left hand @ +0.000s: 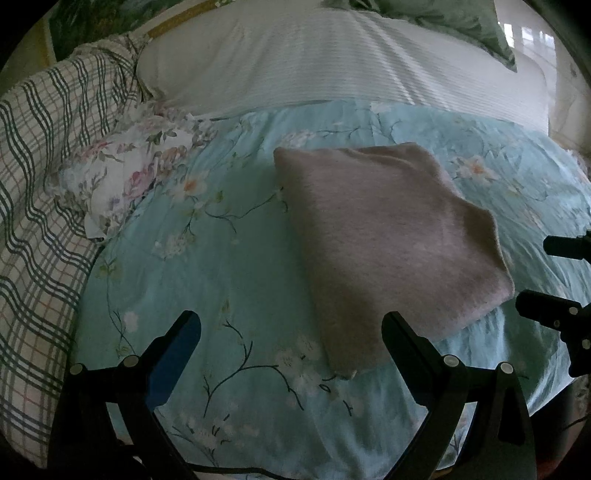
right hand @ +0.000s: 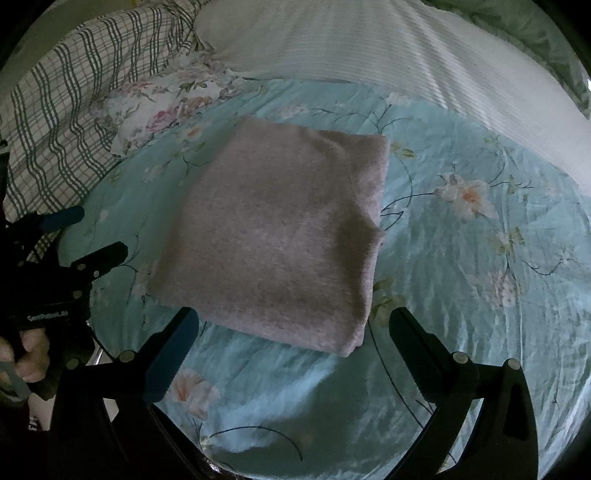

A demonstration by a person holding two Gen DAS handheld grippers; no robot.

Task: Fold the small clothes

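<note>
A pinkish-grey knit garment (left hand: 388,236) lies folded into a flat rectangle on the light blue floral bedspread (left hand: 221,258). It also shows in the right wrist view (right hand: 273,236). My left gripper (left hand: 291,325) is open and empty, just in front of the garment's near left corner. My right gripper (right hand: 293,321) is open and empty, its fingers either side of the garment's near edge, a little above it. The right gripper's fingers (left hand: 546,310) show at the right edge of the left wrist view. The left gripper (right hand: 92,236) shows at the left of the right wrist view.
A floral pillow (left hand: 125,177) and a plaid cloth (left hand: 44,184) lie to the left. A white striped pillow (left hand: 295,55) lies behind the garment, with a green pillow (left hand: 461,22) beyond it. The bedspread (right hand: 480,258) stretches to the right.
</note>
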